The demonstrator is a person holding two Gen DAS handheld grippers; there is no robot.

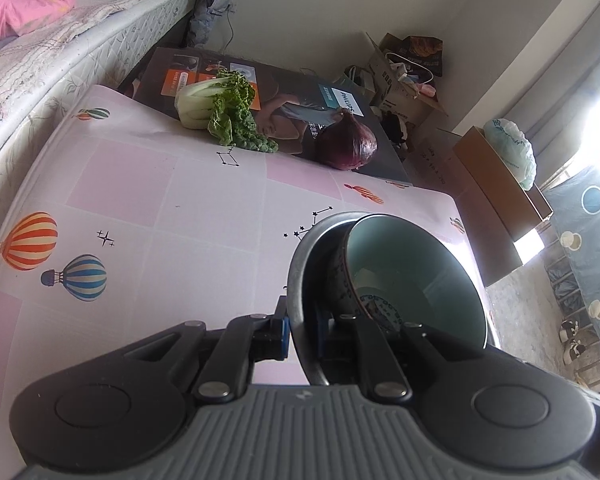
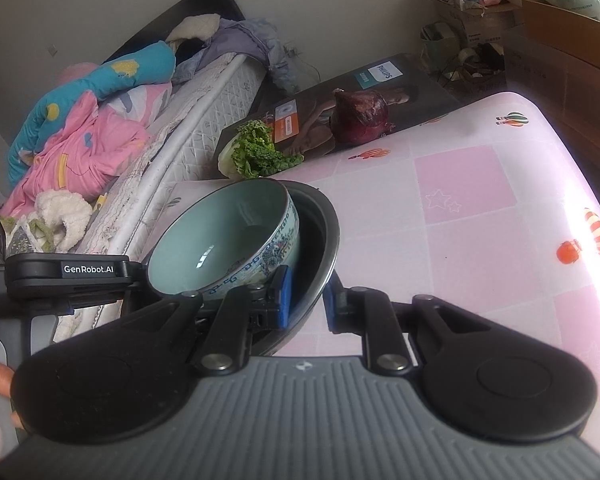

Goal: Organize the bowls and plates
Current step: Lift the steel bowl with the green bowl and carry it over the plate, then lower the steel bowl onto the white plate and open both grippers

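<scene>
Both jaws clamp plate (image 1: 300, 276) rim, bowl (image 1: 416, 276) inside.

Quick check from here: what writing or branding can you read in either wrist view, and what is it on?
"PHILIPS": upside down, on the flat printed box behind the red onion.
"GenRobot.AI": on the black arm of the left gripper, seen from the right wrist view.
Small print on the box's orange panel and the cardboard boxes: too blurred to read.

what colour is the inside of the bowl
Pale blue-green inside the bowl; the right wrist view shows it best.
</scene>
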